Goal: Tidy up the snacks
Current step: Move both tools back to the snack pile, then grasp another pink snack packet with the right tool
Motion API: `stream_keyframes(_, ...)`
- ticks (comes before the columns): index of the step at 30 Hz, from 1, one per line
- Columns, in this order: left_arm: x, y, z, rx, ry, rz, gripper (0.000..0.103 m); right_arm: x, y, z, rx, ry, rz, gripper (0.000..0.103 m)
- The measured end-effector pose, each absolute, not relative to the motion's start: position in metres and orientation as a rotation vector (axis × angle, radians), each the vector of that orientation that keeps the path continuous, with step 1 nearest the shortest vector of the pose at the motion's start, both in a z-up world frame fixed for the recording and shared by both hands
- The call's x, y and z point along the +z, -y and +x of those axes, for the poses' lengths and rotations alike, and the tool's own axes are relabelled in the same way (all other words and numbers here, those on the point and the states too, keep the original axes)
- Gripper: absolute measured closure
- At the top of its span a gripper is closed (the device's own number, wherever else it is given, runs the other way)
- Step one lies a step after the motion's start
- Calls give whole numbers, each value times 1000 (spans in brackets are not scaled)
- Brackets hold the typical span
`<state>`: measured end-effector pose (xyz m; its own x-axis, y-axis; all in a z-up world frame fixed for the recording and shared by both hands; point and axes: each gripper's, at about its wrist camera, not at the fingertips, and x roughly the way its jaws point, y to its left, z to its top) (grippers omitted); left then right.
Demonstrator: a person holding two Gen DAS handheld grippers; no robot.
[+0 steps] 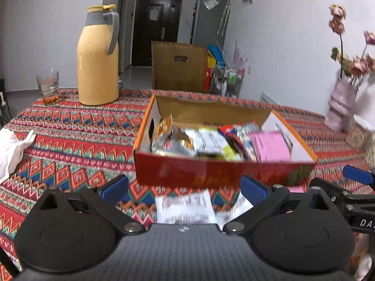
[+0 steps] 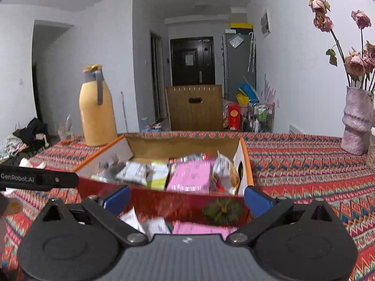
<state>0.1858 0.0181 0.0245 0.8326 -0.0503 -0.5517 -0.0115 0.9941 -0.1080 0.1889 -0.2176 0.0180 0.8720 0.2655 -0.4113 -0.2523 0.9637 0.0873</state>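
Ahead-left of both tongs stands a yellow thermos (image 1: 98, 58) on the patterned tablecloth (image 1: 70, 135). Straight ahead, the red snack box (image 1: 211, 171) blocks the way, packets (image 2: 187, 175) heaped inside; a few more lie just below the tips. Left gripper (image 1: 185, 187) and right gripper (image 2: 186, 197) gape wide, holding nothing. Far right stands a pink vase (image 2: 357, 121).

An open red box (image 1: 222, 173) holds crinkled snack packets (image 1: 187, 140) and a pink packet (image 1: 269, 146); more packets (image 1: 185, 207) lie before it.
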Motion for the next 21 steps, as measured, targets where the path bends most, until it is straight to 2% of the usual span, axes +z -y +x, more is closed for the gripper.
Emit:
stream_keyframes(9,-18,-23,176,-35,-649,-118,0,-16,224,168,260,-544,21,0)
stream_keyframes(21,-25,-30,174,-26,-612,-137,0,-26,218,202,183,-658,7,0)
